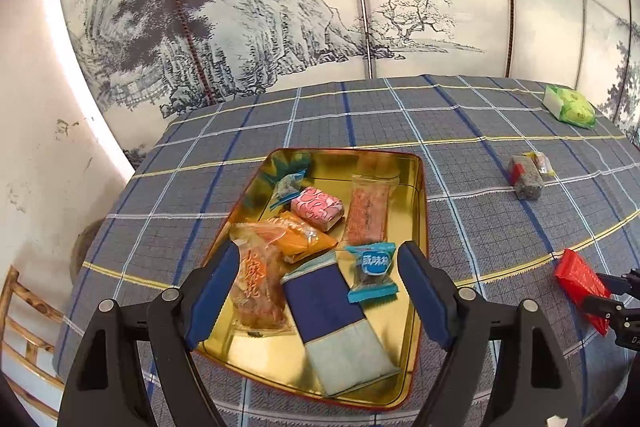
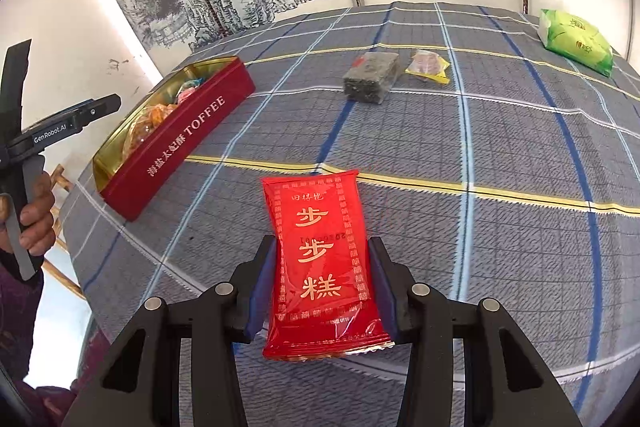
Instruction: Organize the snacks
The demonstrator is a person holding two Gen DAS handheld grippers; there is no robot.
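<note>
Left gripper [image 1: 316, 291] spread apart, empty, over the snack tin [image 1: 420, 195] near the bench's left edge. Bare cloth between tin and right gripper [image 2: 322, 277], clamped on red packet [image 2: 320, 267]. Green pack [image 2: 576, 41] at far-right corner.

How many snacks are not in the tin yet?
3 on the cloth: grey block, small yellow packet, green packet far right. Plus the red packet in the right gripper. None seem hidden.

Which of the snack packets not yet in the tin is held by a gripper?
The red packet with gold characters: the right gripper clamps its sides. The grey block, small yellow packet and green packet lie untouched farther back on the cloth.
</note>
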